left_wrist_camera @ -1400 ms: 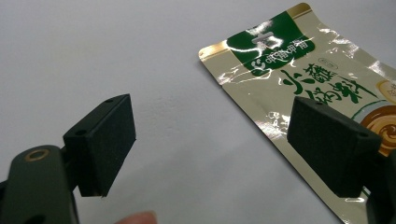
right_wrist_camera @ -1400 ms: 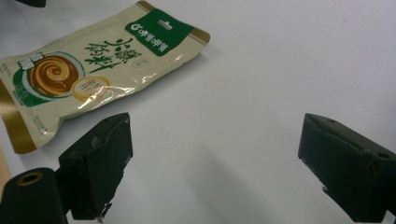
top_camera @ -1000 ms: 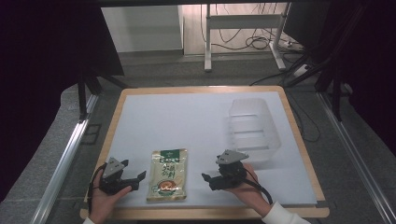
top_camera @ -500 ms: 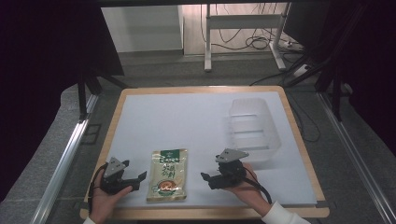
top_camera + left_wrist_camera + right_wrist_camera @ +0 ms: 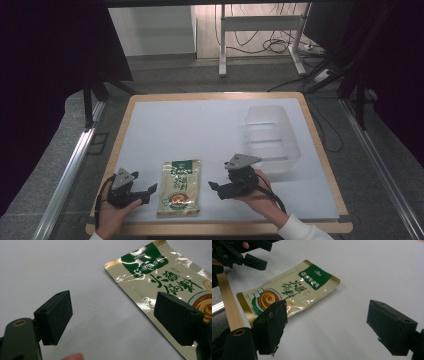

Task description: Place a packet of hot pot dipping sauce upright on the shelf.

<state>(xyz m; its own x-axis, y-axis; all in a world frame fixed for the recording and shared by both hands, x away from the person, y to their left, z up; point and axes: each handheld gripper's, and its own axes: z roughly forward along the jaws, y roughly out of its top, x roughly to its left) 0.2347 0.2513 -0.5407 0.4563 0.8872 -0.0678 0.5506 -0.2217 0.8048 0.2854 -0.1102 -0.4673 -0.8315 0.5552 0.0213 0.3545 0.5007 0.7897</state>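
The worktop is a flat rectangle with a smooth, matte white surface framed by a light wooden edge, and everything sits on its near half or right side. Toward the right stands a box of clear, slightly frosted plastic, rectangular with rounded corners and open at the top. Near the front edge, between the two hands, lies a flat pouch of shiny, crinkled foil, cream and gold with a green header band, printed characters and a brown swirl picture; it rests flat on the white surface, well apart from the box. The left hand-held gripper, black and angular with a grey three-cornered plate on top, is held just left of the pouch, its jaws spread apart with nothing between them; its own view shows square, dull black pads above the bare surface and the pouch's edge. The right hand-held gripper, of the same build, sits just right of the pouch, jaws likewise wide apart and empty, one pad rough and chipped at its corner.
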